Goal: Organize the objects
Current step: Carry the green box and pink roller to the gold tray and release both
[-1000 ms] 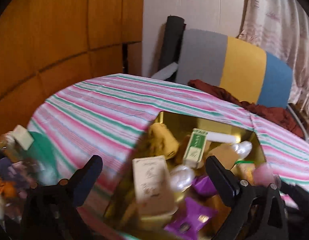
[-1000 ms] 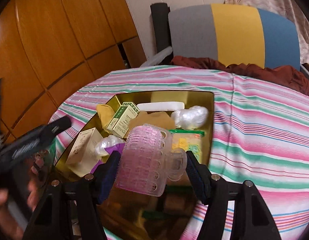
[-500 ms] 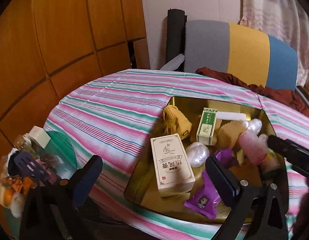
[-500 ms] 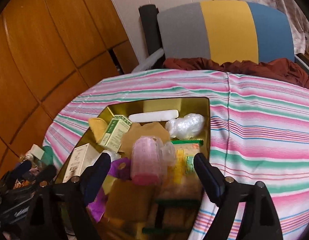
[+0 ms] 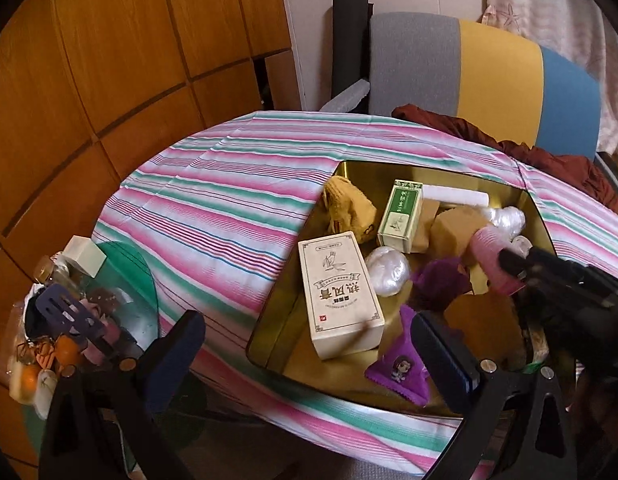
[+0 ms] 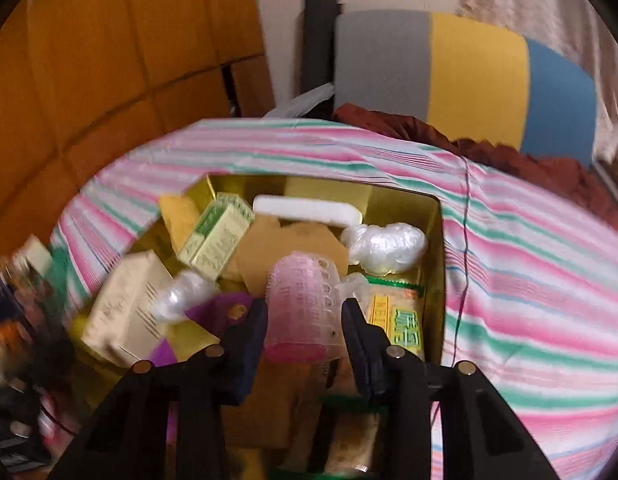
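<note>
A gold tin (image 5: 277, 304) on the striped tablecloth (image 5: 213, 216) holds a beige box (image 5: 337, 292), a green box (image 5: 401, 216), a purple sachet (image 5: 397, 368), a yellow cloth (image 5: 349, 208) and plastic wraps. My right gripper (image 6: 303, 312) is over the tin (image 6: 401, 200), its jaws closing on a pink hair roller (image 6: 305, 304), one pad against each side. In the left wrist view the same roller (image 5: 489, 252) shows at the right gripper's (image 5: 517, 266) tips. My left gripper (image 5: 309, 356) stands open and holds nothing, over the tin's near left corner.
A green glass side table (image 5: 125, 280) crowded with small items stands at the left, below the tablecloth edge. A grey, yellow and blue chair back (image 5: 497, 80) and a dark red cloth (image 5: 549, 160) lie behind the table. Wooden panels (image 5: 109, 60) line the left wall.
Half a second ago the right jaws stood wide with the roller upright in the tin; now they have closed around it. The left gripper has shifted slightly and stays open.
</note>
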Motion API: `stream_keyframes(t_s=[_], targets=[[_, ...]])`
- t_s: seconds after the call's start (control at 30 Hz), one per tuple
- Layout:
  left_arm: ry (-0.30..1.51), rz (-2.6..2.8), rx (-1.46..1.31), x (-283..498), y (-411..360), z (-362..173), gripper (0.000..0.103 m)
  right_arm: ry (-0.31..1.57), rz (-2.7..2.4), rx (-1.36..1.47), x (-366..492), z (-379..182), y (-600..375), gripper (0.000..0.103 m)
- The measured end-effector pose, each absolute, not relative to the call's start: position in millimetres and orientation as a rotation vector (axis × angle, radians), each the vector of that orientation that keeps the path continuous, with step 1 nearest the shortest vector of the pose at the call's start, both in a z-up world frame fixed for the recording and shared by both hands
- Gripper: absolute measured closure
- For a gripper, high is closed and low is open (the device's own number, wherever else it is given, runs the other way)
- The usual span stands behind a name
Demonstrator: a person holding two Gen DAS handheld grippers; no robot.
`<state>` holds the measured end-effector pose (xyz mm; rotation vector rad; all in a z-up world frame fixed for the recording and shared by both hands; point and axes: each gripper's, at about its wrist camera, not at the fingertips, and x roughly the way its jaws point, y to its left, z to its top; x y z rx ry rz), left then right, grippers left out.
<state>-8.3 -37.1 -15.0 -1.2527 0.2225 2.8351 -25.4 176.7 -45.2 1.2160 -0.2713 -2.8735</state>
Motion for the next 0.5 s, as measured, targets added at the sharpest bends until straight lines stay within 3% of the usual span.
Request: stream_keyframes(t_s=[0.07,0.2,0.37,0.5], targets=[[0.214,2.827,-1.267,-8,-38,-14,0.0,-0.391,-2.868,1.18,-12,-36,187,0.053],[0.24,2.809,-1.322,-12,-37,-14,0.0,-0.421,-2.922,1.26,3,-22,193,0.019],[0.262,2.787,-1.323,-9,-35,-9,0.0,-0.263,-2.92,1.401,6,-17,178,0.019],[0.314,2.834,-1.252,-2,-34,0,0.0,-0.183,-2.973,1.361,13,-13,163,0.019]])
